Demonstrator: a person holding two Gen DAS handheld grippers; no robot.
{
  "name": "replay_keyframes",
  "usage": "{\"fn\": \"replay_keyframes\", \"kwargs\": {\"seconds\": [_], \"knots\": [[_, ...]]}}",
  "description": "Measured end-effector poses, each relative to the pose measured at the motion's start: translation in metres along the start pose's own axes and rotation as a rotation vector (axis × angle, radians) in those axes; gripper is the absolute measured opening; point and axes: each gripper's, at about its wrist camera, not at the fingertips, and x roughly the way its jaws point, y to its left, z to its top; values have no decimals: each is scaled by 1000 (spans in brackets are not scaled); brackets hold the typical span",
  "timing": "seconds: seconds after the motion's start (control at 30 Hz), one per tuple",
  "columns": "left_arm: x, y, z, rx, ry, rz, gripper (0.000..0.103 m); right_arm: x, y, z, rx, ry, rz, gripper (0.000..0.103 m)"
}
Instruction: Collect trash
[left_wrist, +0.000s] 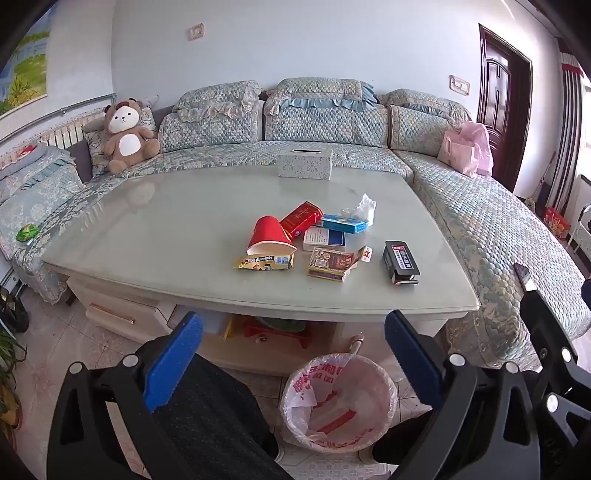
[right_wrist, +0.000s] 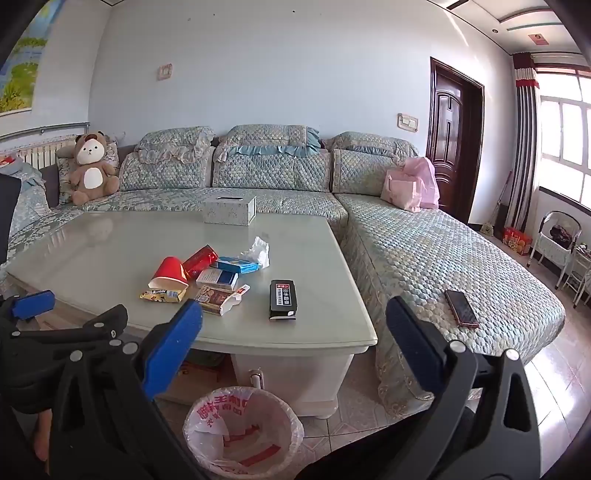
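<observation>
Trash lies on the glass coffee table: a tipped red paper cup, a yellow snack wrapper, a red box, a blue box, a white-blue pack, an opened brown pack, a black box and crumpled plastic. A bin lined with a pink bag stands on the floor in front of the table. My left gripper is open and empty above the bin. My right gripper is open and empty over the table's near right corner.
A patterned tissue box sits at the table's far edge. A quilted corner sofa wraps behind and right, with a teddy bear, pink bags and a phone. A white chair stands by the window.
</observation>
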Motion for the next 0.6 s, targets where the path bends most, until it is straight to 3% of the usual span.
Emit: {"fn": "replay_keyframes", "kwargs": {"seconds": [0.6], "knots": [[-3,1,4,-9,-1,-15,97,-3,0,4,-3,-4,13,97]]}}
